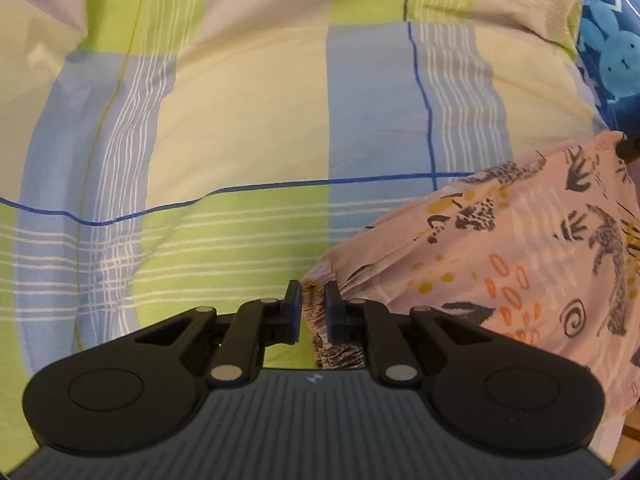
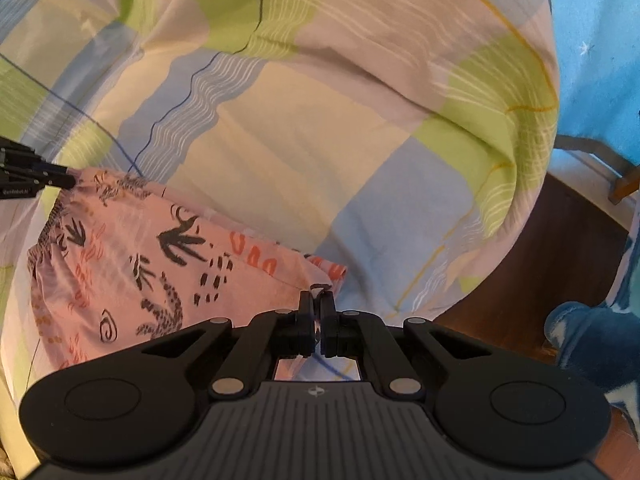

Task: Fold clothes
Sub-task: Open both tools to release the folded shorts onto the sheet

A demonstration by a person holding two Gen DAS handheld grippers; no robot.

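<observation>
Pink shorts (image 1: 520,248) printed with dark animals and orange marks, stretched over a checked bedsheet (image 1: 240,120), pinched at opposite edges by the closed left gripper (image 1: 313,312) and right gripper (image 2: 318,320).

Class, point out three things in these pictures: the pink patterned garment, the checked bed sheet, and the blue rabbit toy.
pink patterned garment (image 2: 132,264): right wrist view, its flat printed middle.
checked bed sheet (image 1: 240,120): left wrist view, a pale yellow square.
blue rabbit toy (image 1: 618,64): left wrist view, its face.
</observation>
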